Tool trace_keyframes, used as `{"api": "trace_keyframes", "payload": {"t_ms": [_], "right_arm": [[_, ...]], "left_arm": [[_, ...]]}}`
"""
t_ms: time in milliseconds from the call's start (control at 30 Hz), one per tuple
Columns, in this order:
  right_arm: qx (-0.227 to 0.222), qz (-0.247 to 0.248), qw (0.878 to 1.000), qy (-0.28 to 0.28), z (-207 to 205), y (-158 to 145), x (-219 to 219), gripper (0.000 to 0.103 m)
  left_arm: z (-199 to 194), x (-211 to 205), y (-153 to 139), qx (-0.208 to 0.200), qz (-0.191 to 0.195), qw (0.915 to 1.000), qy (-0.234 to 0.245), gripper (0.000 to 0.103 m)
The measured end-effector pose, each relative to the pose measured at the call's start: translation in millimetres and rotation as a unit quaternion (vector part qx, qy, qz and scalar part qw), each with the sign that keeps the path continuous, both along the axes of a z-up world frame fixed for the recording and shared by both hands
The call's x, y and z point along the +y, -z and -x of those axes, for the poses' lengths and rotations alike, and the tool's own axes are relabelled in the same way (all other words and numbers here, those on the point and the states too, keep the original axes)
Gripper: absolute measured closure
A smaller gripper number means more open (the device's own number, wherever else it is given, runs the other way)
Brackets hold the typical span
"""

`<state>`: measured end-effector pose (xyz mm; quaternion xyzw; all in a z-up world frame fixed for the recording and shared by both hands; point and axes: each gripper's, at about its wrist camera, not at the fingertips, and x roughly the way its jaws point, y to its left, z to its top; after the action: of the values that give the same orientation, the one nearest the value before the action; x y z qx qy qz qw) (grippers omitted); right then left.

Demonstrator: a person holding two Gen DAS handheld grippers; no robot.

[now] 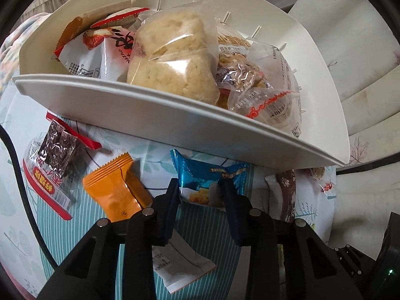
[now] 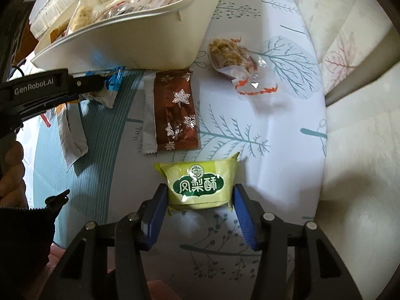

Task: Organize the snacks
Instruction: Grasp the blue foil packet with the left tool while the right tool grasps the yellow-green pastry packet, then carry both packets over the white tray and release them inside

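blue packet [image 1: 200, 185] between left fingers [image 1: 172, 200], pinched

Tablecloth [image 2: 287, 125], white with teal tree and leaf print, a striped teal patch at left. Cream cushioned seat [image 2: 355, 57] with faded leaf pattern beside table. Dim indoor light.

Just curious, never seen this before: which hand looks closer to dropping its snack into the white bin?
Probably the left. Its tongs pinch the blue packet right beside the white bin. The right tongs clasp the green packet, farther from the bin, with the brown snowflake packet between.
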<state>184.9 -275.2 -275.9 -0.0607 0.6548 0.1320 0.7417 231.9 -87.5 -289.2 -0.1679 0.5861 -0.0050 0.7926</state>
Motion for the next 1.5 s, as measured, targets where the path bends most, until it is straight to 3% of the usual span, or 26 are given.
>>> {"api": "trace_keyframes", "payload": {"t_ms": [400,567,933,1300,1500], "right_arm": [[-0.004,-0.048,0.997,0.063,-2,-38,-18,0.050],[-0.015,-0.077,0.994,0.079,-12,-65,-15,0.050],[-0.058,-0.126,0.986,0.089,-45,-103,8,0.050],[-0.092,-0.165,0.976,0.105,-74,-126,34,0.050],[-0.104,-0.186,0.968,0.130,-88,-127,43,0.050]], "left_arm": [[24,4,-37,0.002,-0.011,0.9994,0.034,0.072],[31,9,-58,0.034,-0.026,0.9978,0.051,0.072],[30,40,-117,0.061,-0.067,0.9918,0.090,0.072],[-7,65,-170,0.021,-0.093,0.9890,0.114,0.072],[-28,85,-179,-0.004,-0.088,0.9896,0.114,0.072]]}}
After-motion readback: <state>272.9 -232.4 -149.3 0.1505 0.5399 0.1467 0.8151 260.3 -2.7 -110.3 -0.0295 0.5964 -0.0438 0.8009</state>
